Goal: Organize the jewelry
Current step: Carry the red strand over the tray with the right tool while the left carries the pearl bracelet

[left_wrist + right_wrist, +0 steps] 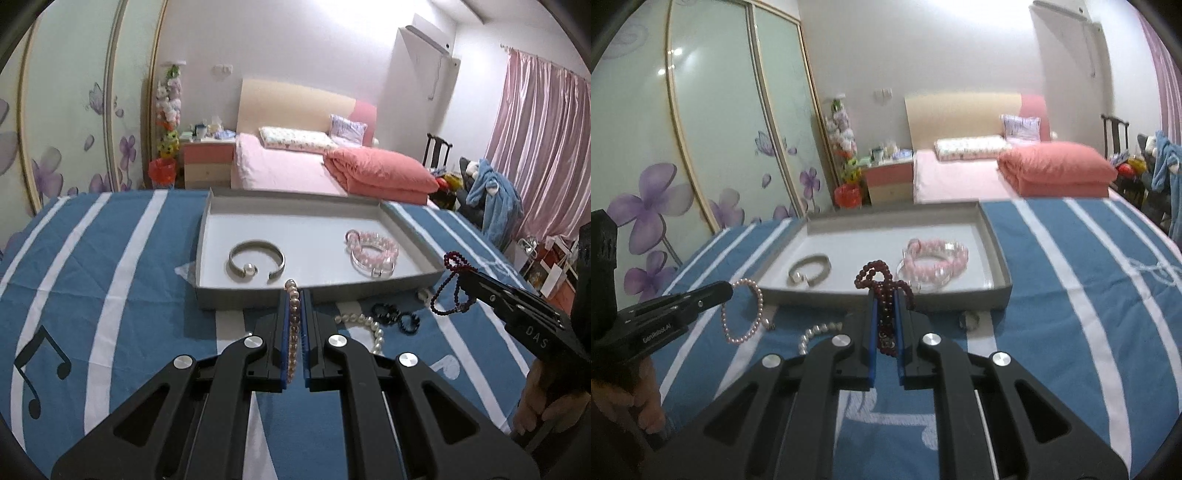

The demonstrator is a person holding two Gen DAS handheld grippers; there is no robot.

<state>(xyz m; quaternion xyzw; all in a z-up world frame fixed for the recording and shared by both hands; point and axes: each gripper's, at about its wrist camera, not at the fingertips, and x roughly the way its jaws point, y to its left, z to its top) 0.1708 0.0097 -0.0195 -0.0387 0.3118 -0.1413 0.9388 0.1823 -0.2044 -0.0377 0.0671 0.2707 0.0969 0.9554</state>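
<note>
Gripping a pink pearl bracelet, the left gripper is clamped shut, the grey tray just ahead. In the right view, the right gripper pinches a dark red bead strand before that tray.

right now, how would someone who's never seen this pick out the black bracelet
Start at the grey tray on the blue striped cloth. Just in front of the tray's near right corner, on the cloth, lies the black bracelet, beside a white pearl strand. It is the only black piece: small, dark, knobbly loops, in neither gripper.
</note>
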